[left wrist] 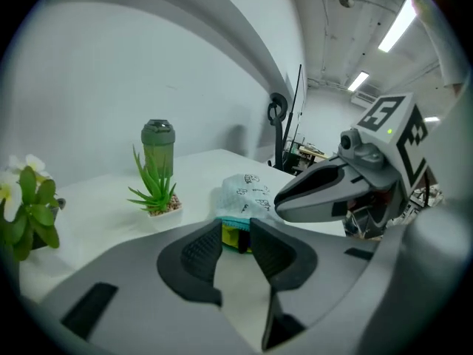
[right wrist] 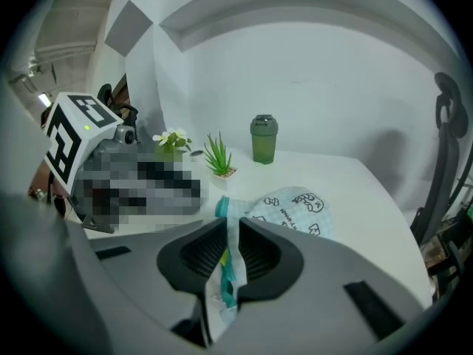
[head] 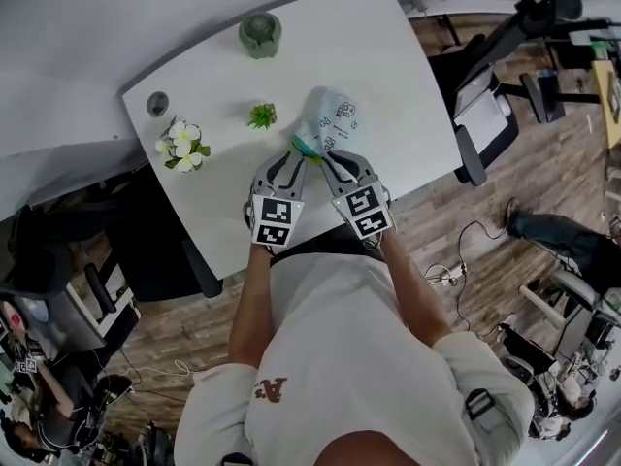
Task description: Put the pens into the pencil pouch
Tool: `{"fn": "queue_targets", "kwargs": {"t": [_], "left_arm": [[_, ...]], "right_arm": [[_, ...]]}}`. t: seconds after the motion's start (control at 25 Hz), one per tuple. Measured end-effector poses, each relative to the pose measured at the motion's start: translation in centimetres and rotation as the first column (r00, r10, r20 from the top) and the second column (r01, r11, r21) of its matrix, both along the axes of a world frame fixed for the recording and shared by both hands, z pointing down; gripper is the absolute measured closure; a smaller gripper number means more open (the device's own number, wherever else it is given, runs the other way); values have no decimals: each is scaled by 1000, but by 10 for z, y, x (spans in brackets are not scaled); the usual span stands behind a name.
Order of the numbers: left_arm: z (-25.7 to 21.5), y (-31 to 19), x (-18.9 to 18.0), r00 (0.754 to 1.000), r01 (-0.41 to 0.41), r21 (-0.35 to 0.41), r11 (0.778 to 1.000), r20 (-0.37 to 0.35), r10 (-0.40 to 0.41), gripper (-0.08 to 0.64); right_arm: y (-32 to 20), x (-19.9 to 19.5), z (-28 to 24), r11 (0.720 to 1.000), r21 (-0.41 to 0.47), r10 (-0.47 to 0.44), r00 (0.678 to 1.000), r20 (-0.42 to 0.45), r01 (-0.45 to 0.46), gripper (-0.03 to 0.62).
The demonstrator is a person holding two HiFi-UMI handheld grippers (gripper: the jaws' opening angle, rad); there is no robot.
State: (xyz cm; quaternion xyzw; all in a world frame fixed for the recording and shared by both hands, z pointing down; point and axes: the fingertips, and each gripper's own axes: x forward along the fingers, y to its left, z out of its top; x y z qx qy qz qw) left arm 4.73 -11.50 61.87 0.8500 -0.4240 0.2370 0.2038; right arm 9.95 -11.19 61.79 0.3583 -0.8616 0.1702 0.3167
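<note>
Nearest is the person's white shirt (head: pixel 340 357), soft cloth, with both forearms stretched forward over the near edge of the table (head: pixel 388 76). This table is smooth, white and matte, with rounded corners, and it stands on a wood-pattern floor. A black office chair (head: pixel 485 95) stands close to its right edge.

The pencil pouch (head: pixel 330 115) lies near the table's front edge, just in front of both grippers. It is thin pale cloth with small dark printed drawings and a teal band along its mouth. Much of the table is bare to the right of the pouch and behind it. To the left stand a small spiky plant (head: pixel 261 116) and a pot of white flowers (head: pixel 182 145), and a green tumbler (head: pixel 260 34) stands at the far edge.

Both grippers are of grey plastic with ribbed black pads, and both point downward and forward, side by side. The right gripper (right wrist: pixel 230 231) pinches the teal edge of the pouch between its nearly closed jaws. The left gripper (left wrist: pixel 236 231) has its jaws apart and grips nothing. Just beyond them, in the pouch's mouth, yellow and dark pens (left wrist: pixel 230 237) show.
</note>
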Motion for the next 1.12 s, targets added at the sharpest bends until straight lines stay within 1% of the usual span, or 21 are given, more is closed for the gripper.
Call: {"fn": "queue_targets", "kwargs": {"t": [0.12, 0.28, 0.4, 0.56, 0.68, 0.76, 0.92, 1.0, 1.12], "left_arm": [[-18, 0, -9, 1000, 28, 43, 999, -6, -27, 439], [-49, -2, -21, 998, 62, 109, 992, -21, -60, 411], [-76, -6, -31, 995, 97, 167, 981, -30, -94, 387], [-119, -11, -42, 991, 135, 264, 955, -40, -129, 347], [-150, -11, -49, 989, 149, 328, 933, -44, -143, 298], [-171, -9, -54, 986, 169, 372, 913, -56, -160, 278], [-204, -5, -64, 976, 218, 455, 864, -85, -201, 241], [-211, -2, -67, 973, 228, 472, 852, -92, -210, 233], [-216, 1, -69, 971, 237, 481, 844, -98, -217, 232]], "right_arm": [[-1, -2, -13, 999, 35, 0, 1000, 12, 0, 524], [-3, -5, -42, 994, 109, 4, 999, 37, -7, 494], [-7, -7, -71, 983, 182, 4, 998, 68, -17, 443], [-13, -6, -114, 959, 281, 15, 994, 109, -45, 389], [-15, -3, -149, 932, 355, 23, 990, 139, -71, 357], [-15, -1, -171, 914, 393, 29, 984, 173, -96, 343], [-14, 9, -204, 883, 443, 56, 971, 231, -156, 322], [-15, 11, -212, 873, 457, 62, 969, 240, -169, 319], [-14, 9, -222, 865, 473, 56, 970, 238, -166, 319]]}}
